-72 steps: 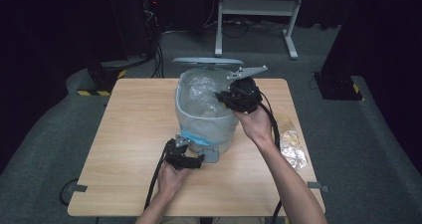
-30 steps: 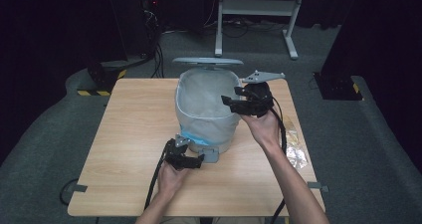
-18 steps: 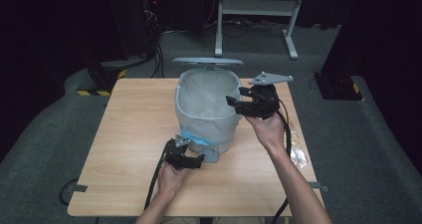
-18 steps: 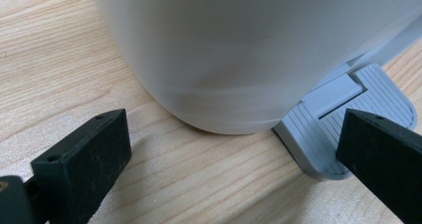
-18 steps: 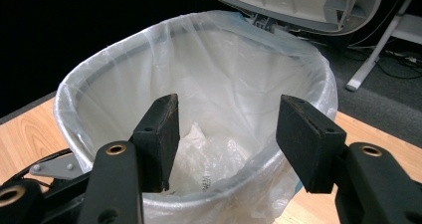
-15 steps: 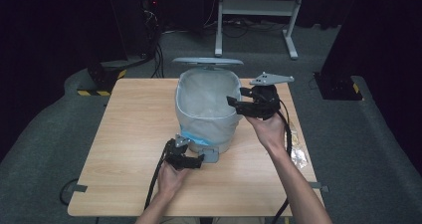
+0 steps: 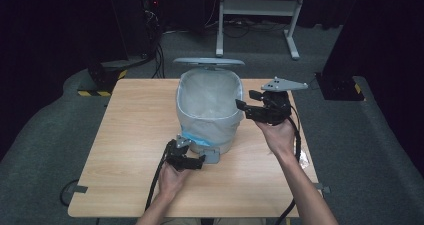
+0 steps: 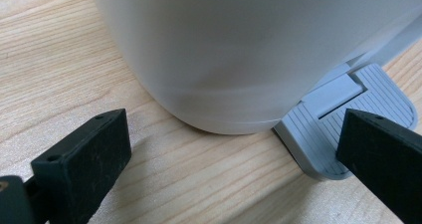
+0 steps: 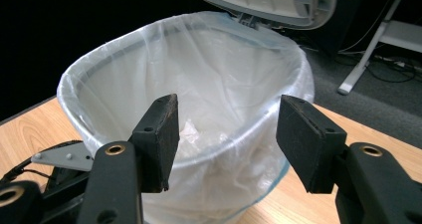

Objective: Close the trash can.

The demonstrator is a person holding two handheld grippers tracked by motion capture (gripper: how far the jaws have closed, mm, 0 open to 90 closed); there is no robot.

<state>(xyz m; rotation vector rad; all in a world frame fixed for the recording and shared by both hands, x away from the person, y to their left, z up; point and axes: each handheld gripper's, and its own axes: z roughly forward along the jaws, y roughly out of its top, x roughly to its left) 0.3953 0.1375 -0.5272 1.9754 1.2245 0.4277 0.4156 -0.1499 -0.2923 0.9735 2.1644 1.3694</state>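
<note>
A grey pedal bin (image 7: 209, 116) with a clear plastic liner stands mid-table, its lid (image 7: 208, 62) tipped up at the back. My left gripper (image 7: 192, 161) lies low at the bin's front base, open, with one jaw resting over the grey foot pedal (image 8: 323, 139) beside the bin wall (image 8: 239, 50). My right gripper (image 7: 240, 107) hovers just right of the rim, open and empty, pointing across the bin mouth. Through its jaws (image 9: 226, 129) I see the liner's rim (image 9: 199, 84) and some crumpled clear plastic (image 9: 191, 132) at the bottom.
A small clear wrapper (image 7: 303, 160) lies on the wooden table (image 7: 125, 150) beside my right forearm. A white metal stand (image 7: 260, 7) and dark cables sit on the floor behind the table.
My right gripper has drawn back from over the bin mouth to the right of the rim, jaws still apart. The left gripper has stayed at the pedal and the lid has stayed up.
</note>
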